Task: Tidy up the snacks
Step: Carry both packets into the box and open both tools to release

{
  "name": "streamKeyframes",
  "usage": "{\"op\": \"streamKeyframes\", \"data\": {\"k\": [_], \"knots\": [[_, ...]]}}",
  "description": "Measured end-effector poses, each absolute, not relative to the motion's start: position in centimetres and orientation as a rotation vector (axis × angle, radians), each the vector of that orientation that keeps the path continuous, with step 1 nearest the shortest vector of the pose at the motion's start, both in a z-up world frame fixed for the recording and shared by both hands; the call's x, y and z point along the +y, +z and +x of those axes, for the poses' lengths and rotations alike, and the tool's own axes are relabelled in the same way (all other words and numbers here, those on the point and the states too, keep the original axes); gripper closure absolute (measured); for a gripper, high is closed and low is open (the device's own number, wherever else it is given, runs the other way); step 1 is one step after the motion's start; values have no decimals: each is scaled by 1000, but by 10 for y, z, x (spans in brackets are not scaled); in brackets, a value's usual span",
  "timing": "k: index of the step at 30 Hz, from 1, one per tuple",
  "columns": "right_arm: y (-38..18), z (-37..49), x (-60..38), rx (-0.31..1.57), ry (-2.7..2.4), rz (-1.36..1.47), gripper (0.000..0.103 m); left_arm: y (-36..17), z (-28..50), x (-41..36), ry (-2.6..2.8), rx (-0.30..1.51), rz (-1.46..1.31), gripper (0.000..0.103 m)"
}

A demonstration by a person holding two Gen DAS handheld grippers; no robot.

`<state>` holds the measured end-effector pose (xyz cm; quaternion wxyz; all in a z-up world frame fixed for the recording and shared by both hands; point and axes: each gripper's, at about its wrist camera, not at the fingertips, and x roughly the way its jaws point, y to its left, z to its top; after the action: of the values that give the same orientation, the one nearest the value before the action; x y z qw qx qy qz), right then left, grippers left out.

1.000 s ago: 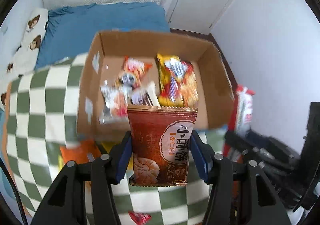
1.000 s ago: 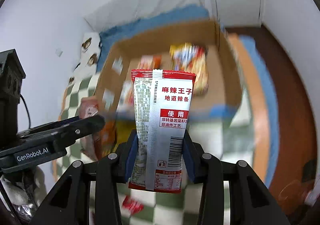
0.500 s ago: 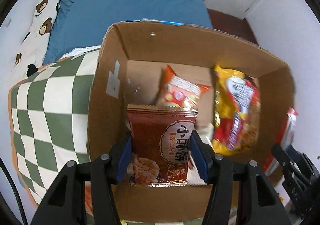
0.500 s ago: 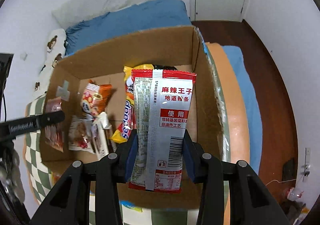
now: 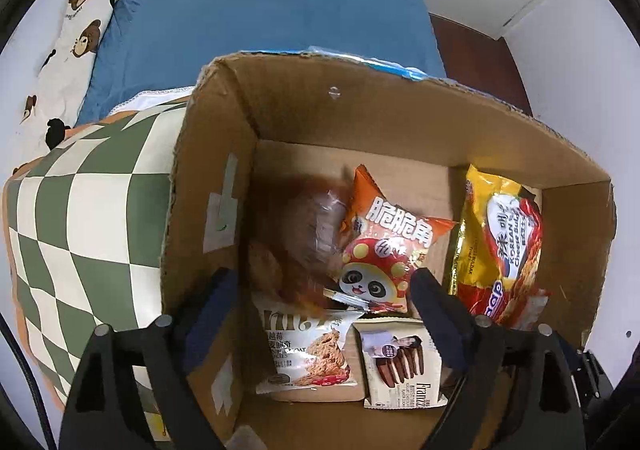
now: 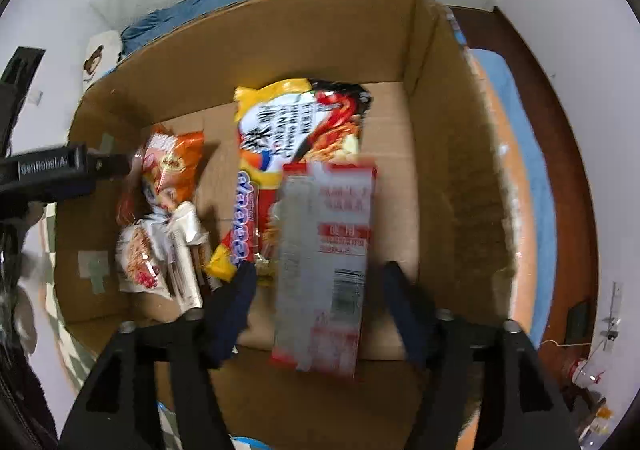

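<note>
An open cardboard box (image 5: 208, 178) holds several snack packs. My left gripper (image 5: 324, 314) is open above its left part; a brown-red pastry pack (image 5: 304, 246) is blurred below it, free of the jaws. My right gripper (image 6: 316, 310) is open above the box's (image 6: 452, 154) right part; a red-and-white spicy strip pack (image 6: 324, 262) is blurred between the spread fingers, free of them. An orange panda pack (image 5: 384, 250), a yellow noodle pack (image 5: 500, 246), a cookie pack (image 5: 308, 350) and a Franzzi pack (image 5: 400, 362) lie inside.
The box sits on a green-and-white checked blanket (image 5: 80, 218) on a bed with a blue sheet (image 5: 260, 18) and a bear-print pillow (image 5: 76, 38). The left gripper shows in the right wrist view (image 6: 60, 170) at the box's left wall. Brown floor (image 6: 552, 122) lies right.
Both grippers have opened and let go of their packs over the box. The pastry pack and the spicy strip pack are dropping into it. Both views moved closer over the box.
</note>
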<state>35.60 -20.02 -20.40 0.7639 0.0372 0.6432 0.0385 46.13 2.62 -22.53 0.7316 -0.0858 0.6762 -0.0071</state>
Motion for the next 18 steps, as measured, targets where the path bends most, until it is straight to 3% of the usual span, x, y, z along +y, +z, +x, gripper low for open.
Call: {"op": "streamKeyframes", "data": {"k": [1,3,18], "knots": [[-205,356,-198,1400,84,74,15,-225,460,25,-14,1483,-179,12],[-205,354,-193,1400,85,65,7,-226,456,23,-16,1477,-166,11],[-201,345,-197,1365,53,47,7,-199,383,-1,-20,1335,-115,11]]}}
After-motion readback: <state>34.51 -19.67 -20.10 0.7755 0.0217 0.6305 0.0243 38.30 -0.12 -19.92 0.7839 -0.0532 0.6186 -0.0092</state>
